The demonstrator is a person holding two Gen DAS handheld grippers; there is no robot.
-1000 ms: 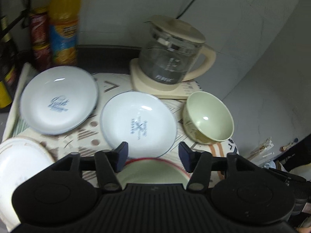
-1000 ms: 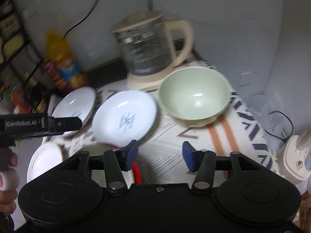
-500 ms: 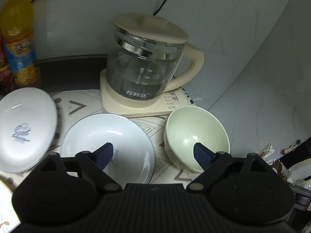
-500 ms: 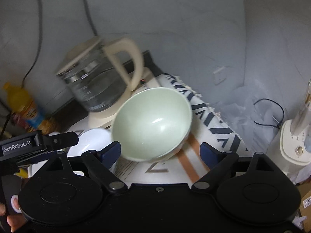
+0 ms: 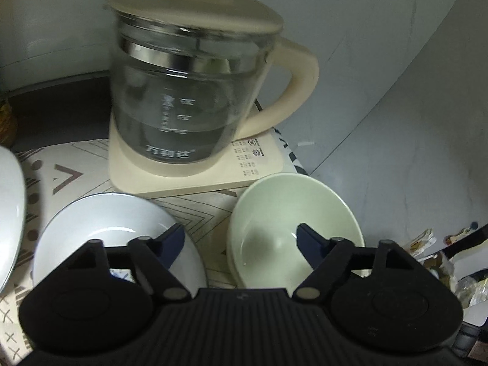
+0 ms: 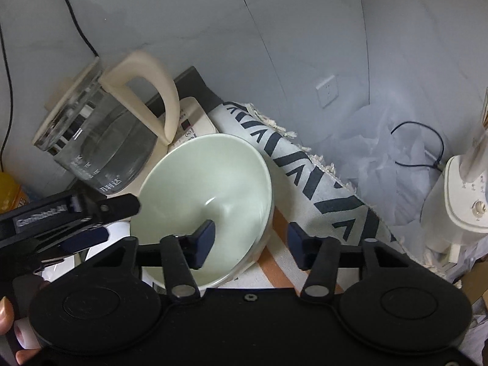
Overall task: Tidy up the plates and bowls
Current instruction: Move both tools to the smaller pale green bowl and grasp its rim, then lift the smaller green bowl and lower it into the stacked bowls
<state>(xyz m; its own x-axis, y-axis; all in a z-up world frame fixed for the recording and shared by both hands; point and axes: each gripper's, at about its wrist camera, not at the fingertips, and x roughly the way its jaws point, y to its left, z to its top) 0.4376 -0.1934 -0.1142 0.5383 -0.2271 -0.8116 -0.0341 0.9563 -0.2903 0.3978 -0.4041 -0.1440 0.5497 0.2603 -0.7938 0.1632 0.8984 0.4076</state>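
Green bowl [image 6: 213,183]: sits on the patterned cloth [image 6: 329,201]; right under the right tongs [image 6: 250,238]; its near rim runs between their two blue tips, one tip over the inside of the bowl and the other tip outside it, over the cloth; nothing is inside the bowl.
Right tongs: spread wide; the tips do not pinch the rim; I cannot tell if the inner tip touches the bowl.
Left tongs [image 5: 239,238]: spread wide too and holding nothing; their right tip hangs over the green bowl [image 5: 292,231]; their left tip hangs over the white plate [image 5: 116,235]; a bare bit of cloth [image 5: 195,213] shows between the two tips.
White plate: lies on the cloth just left of the green bowl, close but not touching it.
Second white plate [image 5: 10,213]: only its edge shows, far left of the left tongs.
Glass kettle [image 5: 189,91]: stands on its cream base [image 5: 250,167] just past the bowl and the plate; it has a cream lid and a cream handle.
Left tongs seen from the right camera [image 6: 91,222]: they come in from the left side, next to the bowl.
Person's hand [image 6: 9,320]: fingers show at the lower left, holding the grip of the left tongs.
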